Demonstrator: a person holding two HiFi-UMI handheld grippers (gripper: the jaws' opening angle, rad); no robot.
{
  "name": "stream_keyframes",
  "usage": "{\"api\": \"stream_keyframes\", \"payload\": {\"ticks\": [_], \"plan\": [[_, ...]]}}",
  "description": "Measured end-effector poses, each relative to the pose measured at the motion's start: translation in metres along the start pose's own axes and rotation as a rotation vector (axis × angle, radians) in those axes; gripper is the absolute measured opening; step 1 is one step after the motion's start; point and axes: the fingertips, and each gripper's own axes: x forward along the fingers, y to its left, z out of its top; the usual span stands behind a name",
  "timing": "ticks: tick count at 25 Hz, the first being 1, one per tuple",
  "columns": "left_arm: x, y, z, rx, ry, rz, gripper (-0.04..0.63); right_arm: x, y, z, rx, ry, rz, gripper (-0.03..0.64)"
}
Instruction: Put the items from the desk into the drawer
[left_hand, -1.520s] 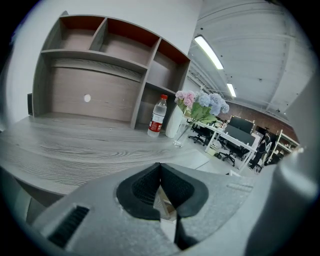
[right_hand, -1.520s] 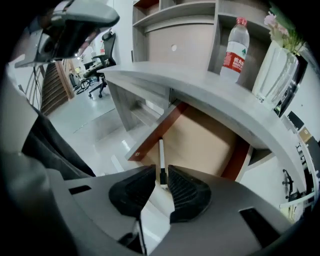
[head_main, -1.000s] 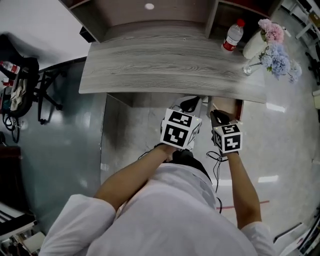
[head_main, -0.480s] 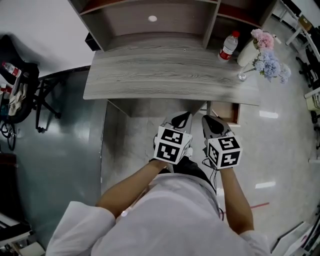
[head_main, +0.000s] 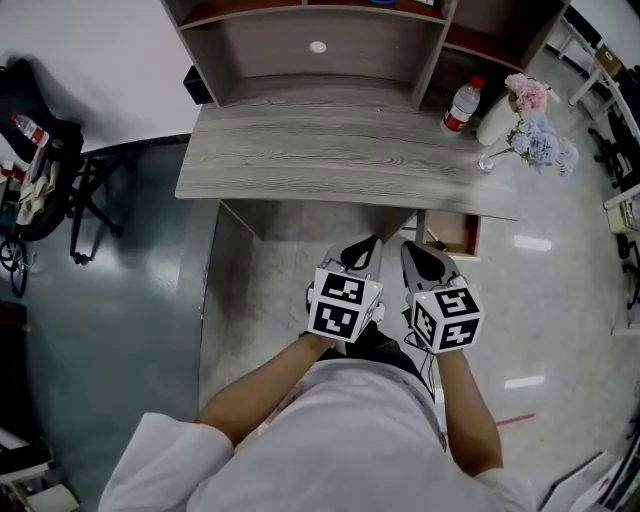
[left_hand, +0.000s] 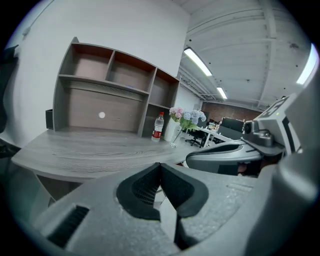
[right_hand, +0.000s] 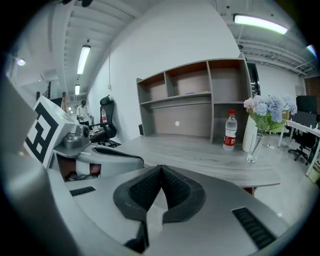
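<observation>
Shirtsleeves (head_main: 330, 440) of white filled the bottom of the head view as we stood back from the desk. We held the left gripper (head_main: 366, 247) and the right gripper (head_main: 412, 252) side by side in front of our body, near each other but apart. Each had a marker cube (head_main: 343, 305) nearest us and black jaws pointing toward the desk. Each gripper's own view showed its two ribbed pads (left_hand: 142, 189) pressed together at the tips, with nothing between them. Beneath them lay pale, glossy floor (head_main: 270, 280).

Just beyond the right gripper, under the desk's right end, the drawer (head_main: 455, 231) stood pulled partly out, its reddish-brown inside showing. We could not tell what, if anything, lay in it. Above it stretched the grey wood-grain desk (head_main: 330, 150).

The task's items were gathered at the desk's far right end. A clear water bottle (head_main: 459, 104) with a red cap and red label stood upright near the hutch's right compartment. A white vase (head_main: 496, 118) stood just beside it to the right. A glass vase (head_main: 487, 161) stood near the desk's front edge, holding pink and blue flowers (head_main: 541, 140) that leaned out over the right side.

At the back of the desk rose a hutch (head_main: 300, 45) of grey compartments facing us. Well to the left, on darker floor, a black chair (head_main: 70, 175) stood near the white wall.
</observation>
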Motion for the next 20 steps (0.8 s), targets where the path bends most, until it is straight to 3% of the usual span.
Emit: {"api": "stream_keyframes", "payload": {"ticks": [20], "plan": [[-0.008,-0.010,-0.005,0.001,0.000,-0.027,0.003,-0.009,0.012,0.001,0.021,-0.030,-0.001,0.002]]}}
